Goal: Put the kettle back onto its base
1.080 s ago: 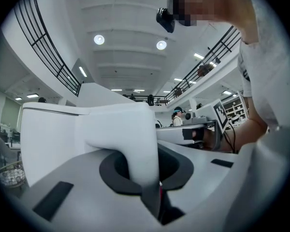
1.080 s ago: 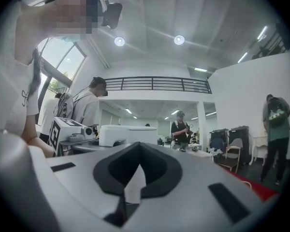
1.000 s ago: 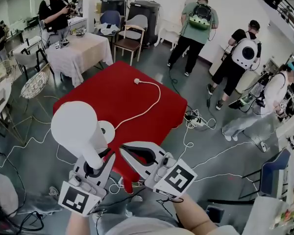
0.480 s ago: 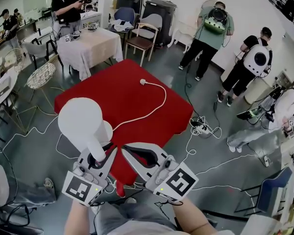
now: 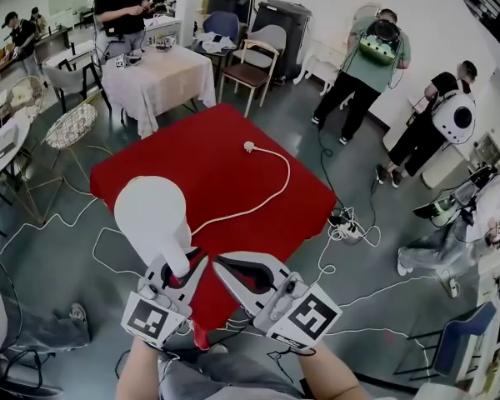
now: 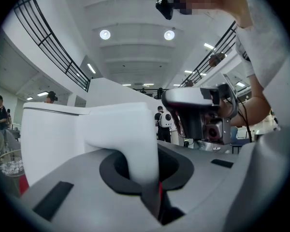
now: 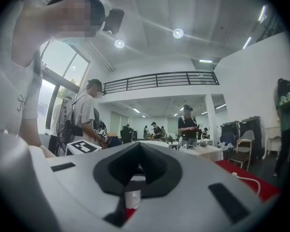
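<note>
The white kettle (image 5: 152,213) hangs over the near left corner of the red table (image 5: 233,177). My left gripper (image 5: 182,267) is shut on its handle, and in the left gripper view the white handle (image 6: 135,144) sits clamped between the jaws (image 6: 141,170). The kettle hides the base. Its white cord (image 5: 262,198) runs out from under the kettle to a plug (image 5: 250,147) lying on the table. My right gripper (image 5: 227,262) is just right of the kettle's handle, shut with nothing in it; its own view (image 7: 137,164) shows the jaws meeting.
Several people stand round the room. A table with a white cloth (image 5: 162,73) and chairs (image 5: 254,61) are at the back. Wire chairs (image 5: 67,127) stand left of the red table. Cables and a power strip (image 5: 346,219) lie on the grey floor.
The kettle and both grippers have come down and slightly right over the table's corner. The white base, which showed beside the kettle before, is now covered by it.
</note>
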A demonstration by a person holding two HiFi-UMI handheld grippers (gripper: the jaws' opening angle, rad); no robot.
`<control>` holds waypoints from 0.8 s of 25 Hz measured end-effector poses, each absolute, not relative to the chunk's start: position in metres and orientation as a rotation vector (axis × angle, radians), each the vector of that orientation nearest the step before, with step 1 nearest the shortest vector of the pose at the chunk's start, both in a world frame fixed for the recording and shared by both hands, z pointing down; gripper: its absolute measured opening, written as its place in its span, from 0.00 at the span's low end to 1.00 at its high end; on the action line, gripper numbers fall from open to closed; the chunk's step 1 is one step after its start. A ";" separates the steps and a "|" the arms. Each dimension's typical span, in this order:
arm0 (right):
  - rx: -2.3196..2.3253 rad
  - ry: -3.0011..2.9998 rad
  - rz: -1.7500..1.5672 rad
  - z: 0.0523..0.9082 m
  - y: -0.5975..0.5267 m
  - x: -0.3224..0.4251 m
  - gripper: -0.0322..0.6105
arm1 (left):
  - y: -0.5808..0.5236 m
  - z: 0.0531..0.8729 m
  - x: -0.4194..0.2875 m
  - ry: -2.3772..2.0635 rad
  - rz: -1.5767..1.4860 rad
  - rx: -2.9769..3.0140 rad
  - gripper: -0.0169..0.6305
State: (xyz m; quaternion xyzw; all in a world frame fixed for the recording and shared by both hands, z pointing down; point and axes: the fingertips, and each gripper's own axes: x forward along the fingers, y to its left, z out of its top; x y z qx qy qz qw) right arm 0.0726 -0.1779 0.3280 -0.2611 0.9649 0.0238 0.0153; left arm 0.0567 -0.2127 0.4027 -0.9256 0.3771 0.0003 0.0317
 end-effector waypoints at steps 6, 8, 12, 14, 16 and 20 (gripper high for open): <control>-0.789 3.029 0.051 0.346 -0.194 0.077 0.06 | -0.236 0.423 0.059 1.209 -0.008 -2.845 0.10; -0.792 3.034 0.046 0.352 -0.201 0.076 0.06 | -0.246 0.429 0.057 1.214 -0.008 -2.844 0.10; -0.794 3.050 0.032 0.360 -0.208 0.076 0.06 | -0.256 0.439 0.061 1.210 -0.012 -2.846 0.10; -0.796 3.056 0.033 0.362 -0.209 0.078 0.06 | -0.258 0.442 0.064 1.210 -0.013 -2.844 0.10; -0.801 3.058 0.034 0.362 -0.211 0.080 0.06 | -0.261 0.443 0.066 1.210 -0.013 -2.841 0.10; -0.815 3.051 0.027 0.366 -0.213 0.083 0.06 | -0.268 0.445 0.066 1.202 -0.007 -2.852 0.10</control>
